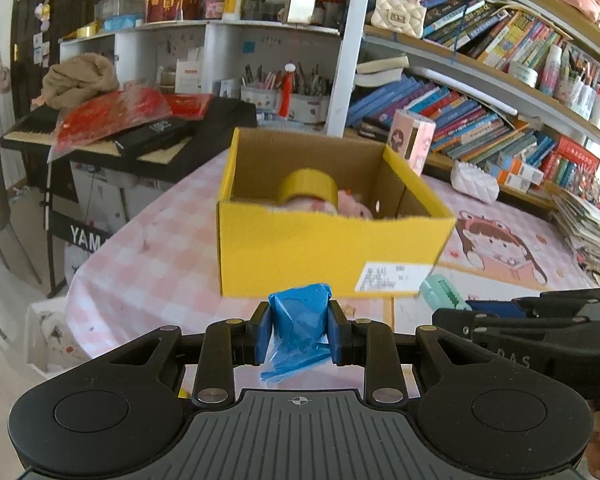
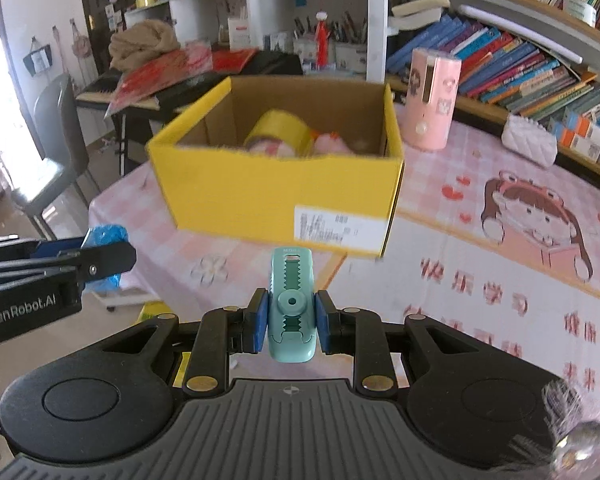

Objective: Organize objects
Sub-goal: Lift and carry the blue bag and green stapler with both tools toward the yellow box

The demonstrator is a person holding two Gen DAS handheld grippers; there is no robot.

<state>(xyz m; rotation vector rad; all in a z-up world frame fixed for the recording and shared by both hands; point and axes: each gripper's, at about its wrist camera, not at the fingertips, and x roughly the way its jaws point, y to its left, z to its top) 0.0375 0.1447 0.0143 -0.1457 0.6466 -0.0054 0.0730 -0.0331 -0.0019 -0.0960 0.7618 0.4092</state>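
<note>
My left claw (image 1: 299,330) pinching blue bag (image 1: 300,320), holding it up in front of yellow box (image 1: 332,252). My right claw (image 2: 291,322) squeezing green eraser (image 2: 291,308), also just before box. Box sitting on pink table (image 2: 480,280). Yellow tape (image 1: 309,187) and pink toy (image 1: 354,205) lying inside box.

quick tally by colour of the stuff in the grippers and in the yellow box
blue: 1, plastic bag in left gripper
mint green: 1, correction tape in right gripper
yellow: 1, tape roll in yellow box
pink: 1, soft item, blurred
total: 4
</note>
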